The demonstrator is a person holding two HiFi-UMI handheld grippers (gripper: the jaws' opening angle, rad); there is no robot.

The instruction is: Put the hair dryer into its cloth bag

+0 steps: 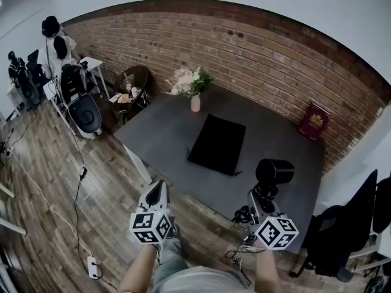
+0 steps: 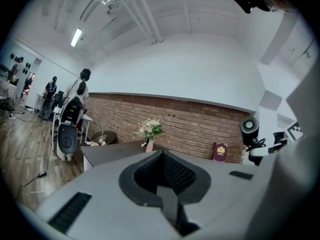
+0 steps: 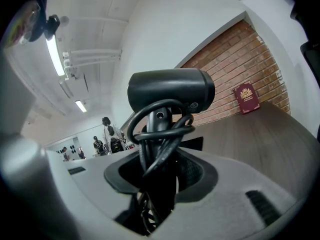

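Gripping the hair dryer [image 1: 274, 171] by its handle, where the cord [image 3: 159, 129] is wound in loops, the right gripper [image 1: 264, 201] holds it upright over the near right part of the grey table [image 1: 281, 139], its jaws standing partly apart around handle and cord together. The left gripper [image 1: 158, 187] hangs off the table's near edge with its jaws pressed together and nothing between them. The cloth bag [image 1: 217, 144] lies flat in the middle of the table, well apart from both tools, and which edge is its mouth cannot be made out. That flatness is the likely trouble: a narrow pinch could catch both layers at once and keep the mouth shut, or drag the cloth across the top. The dryer may also swivel in the grip, which seems to bear on cord as much as handle, and the loops could snag the hem on entry. A wide sweep could tip the vase of flowers [image 1: 195, 102] just beyond the bag. The bag is a matte black rectangle of soft, limp fabric. The dryer is a stubby smooth black barrel on a slim stem, top-heavy, its cord round and rubbery. The tabletop is dull and even.
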